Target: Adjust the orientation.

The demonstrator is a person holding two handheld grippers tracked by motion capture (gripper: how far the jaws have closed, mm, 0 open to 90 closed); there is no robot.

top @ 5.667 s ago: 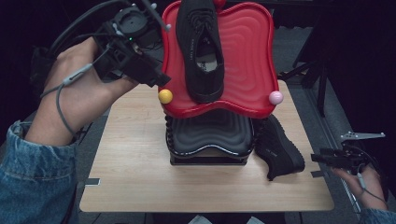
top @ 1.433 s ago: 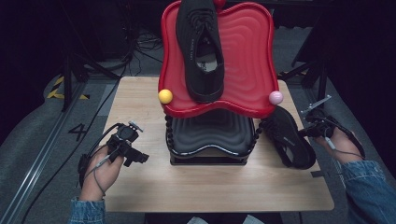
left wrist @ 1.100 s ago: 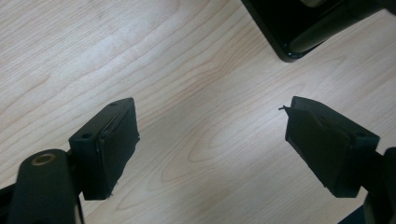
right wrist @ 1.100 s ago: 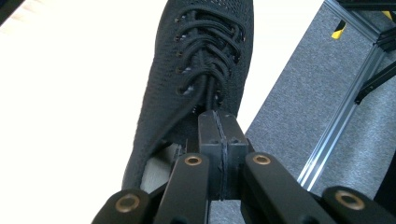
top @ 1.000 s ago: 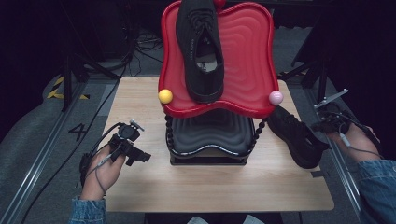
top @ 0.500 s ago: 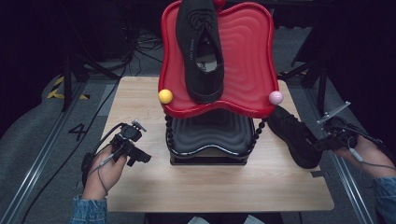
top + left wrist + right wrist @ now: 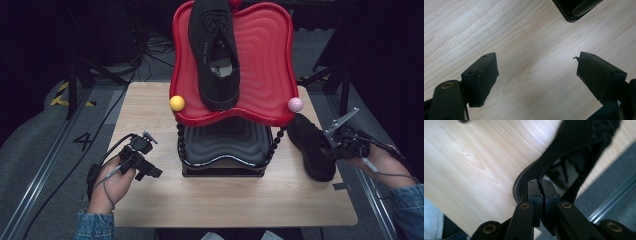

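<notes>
Right gripper (image 7: 540,185) pinches the heel rim of a black shoe (image 7: 311,145), its jaws just closed. Left gripper (image 7: 536,75) hovers, jaws spread, over the table's (image 7: 225,200) near left.

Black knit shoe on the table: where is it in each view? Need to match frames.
High view: the black knit shoe lies right of centre on the light wooden table, at the right gripper.
Left gripper view: not in it.
Right gripper view: upper right, heel collar pinched between the fingers.
Shared landmark: the table's wood grain.
</notes>
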